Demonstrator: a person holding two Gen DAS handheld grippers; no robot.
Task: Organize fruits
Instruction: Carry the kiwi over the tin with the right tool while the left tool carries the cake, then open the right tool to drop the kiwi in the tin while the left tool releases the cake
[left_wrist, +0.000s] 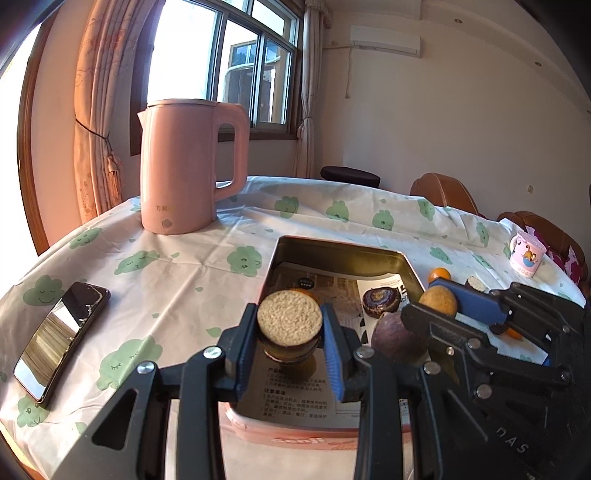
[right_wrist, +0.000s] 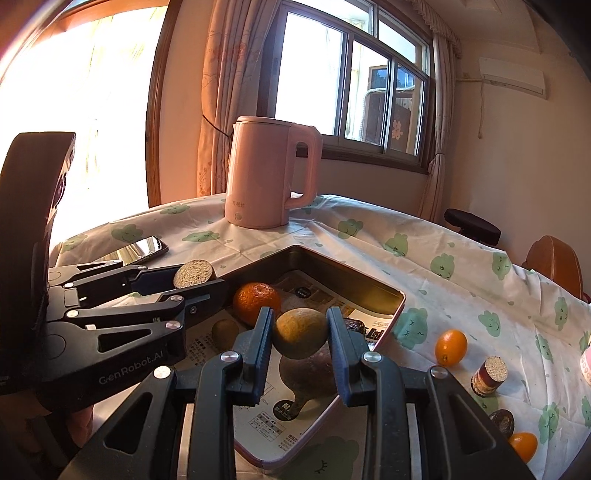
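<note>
The right gripper (right_wrist: 300, 332) tilts downward, clamped on a dull yellow-green round fruit (right_wrist: 300, 333) over the rectangular metal tin (right_wrist: 388, 291). Just left, the left gripper (left_wrist: 289, 325) pinches a cut brown-skinned slice (left_wrist: 289, 318). Beyond stands a pink kettle (right_wrist: 266, 177).

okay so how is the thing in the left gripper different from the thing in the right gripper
The left gripper is shut on a short dark-sided cylinder with a flat, pale, grainy top; the right gripper is shut on a yellow-brown fruit that is rounded all over, with a dull, even skin. The cylinder looks man-made, like the small one standing on the tablecloth; the fruit looks natural. Both are held above the open metal tin.
</note>
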